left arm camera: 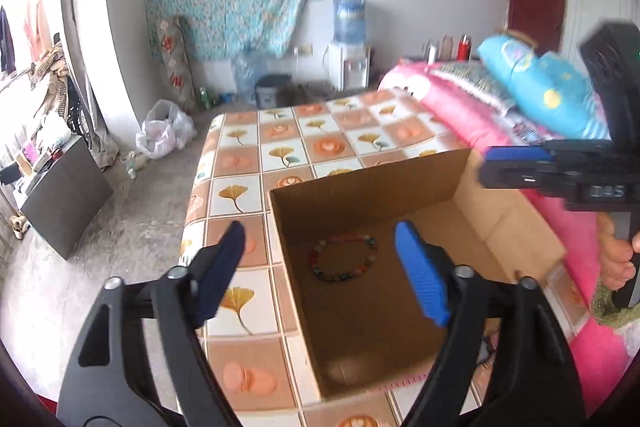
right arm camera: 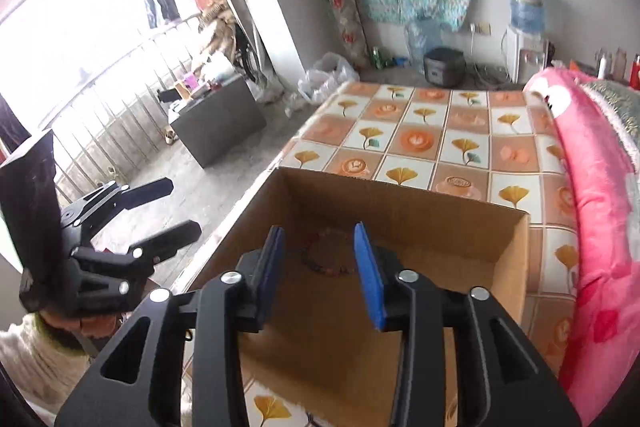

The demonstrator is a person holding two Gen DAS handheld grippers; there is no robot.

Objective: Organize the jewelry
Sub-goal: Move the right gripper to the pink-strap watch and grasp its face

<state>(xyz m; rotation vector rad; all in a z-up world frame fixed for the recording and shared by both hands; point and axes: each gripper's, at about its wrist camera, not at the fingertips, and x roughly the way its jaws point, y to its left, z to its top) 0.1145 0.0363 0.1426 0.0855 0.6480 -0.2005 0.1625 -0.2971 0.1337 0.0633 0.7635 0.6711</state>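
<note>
Both grippers are angled down over the open cardboard box (left arm camera: 360, 211) sitting on the bed with the ginkgo-pattern sheet (left arm camera: 280, 147). The left gripper (left arm camera: 320, 247) has its jaws spread wide with nothing between them: one blue finger hangs outside the box's left wall, the other over the inside. The right gripper (right arm camera: 320, 259) is about half open, also empty, both pads above the box interior. From the left wrist view you can see the right gripper off to the side, with a hand (left arm camera: 618, 259) wrapped around its handle.

The beaded bracelet (left arm camera: 345, 258) lies flat on the box floor toward the far-left corner, a closed ring of mixed-colour beads, not touching either gripper. From the right wrist view it shows between the two pads, but well below them.

The box walls stand fairly tall all round. A pink blanket (right arm camera: 592, 227) bunches up just beside the box's right side; the left side of the bed drops off to bare floor (left arm camera: 132, 219).
</note>
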